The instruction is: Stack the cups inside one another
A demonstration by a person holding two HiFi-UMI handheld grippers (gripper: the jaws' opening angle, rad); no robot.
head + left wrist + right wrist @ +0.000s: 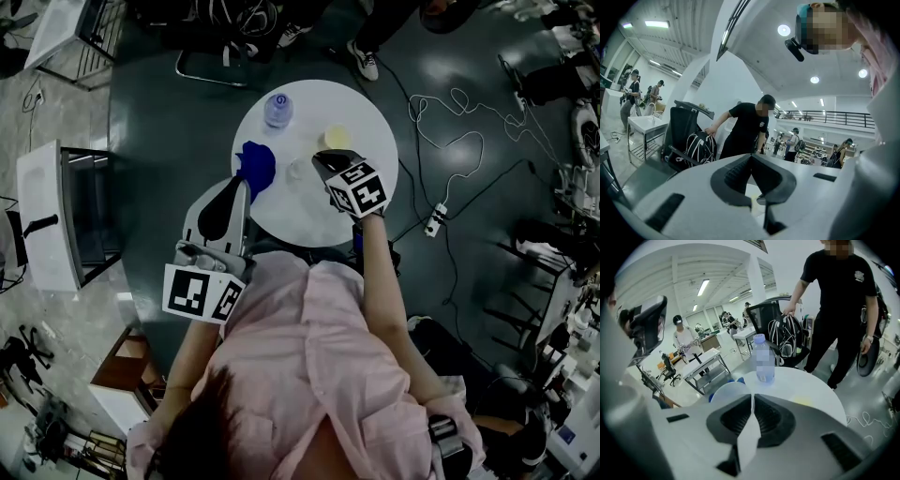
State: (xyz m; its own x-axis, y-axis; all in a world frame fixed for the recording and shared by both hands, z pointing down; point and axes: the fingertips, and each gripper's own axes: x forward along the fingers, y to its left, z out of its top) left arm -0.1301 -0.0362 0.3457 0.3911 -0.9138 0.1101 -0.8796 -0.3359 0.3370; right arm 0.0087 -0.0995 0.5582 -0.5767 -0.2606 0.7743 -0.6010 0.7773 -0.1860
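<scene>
On the round white table [309,220] my right gripper [322,161] is shut on the wall of a translucent white cup [300,170]. In the right gripper view that cup's rim [725,391] curves out to the left of my right gripper [752,398], with a thin strip of its wall pinched between the pads. A yellow cup [337,138] stands just behind it. A blue cup [255,167] sits to the left, in front of my left gripper [236,187]. The left gripper [751,158] points level across the room with its jaws together and no cup showing between them.
A clear water bottle [277,108] [764,359] stands at the table's far edge. A person in black [843,310] stands behind the table beside a chair holding a backpack [785,341]. Cables and a power strip [434,220] lie on the floor to the right.
</scene>
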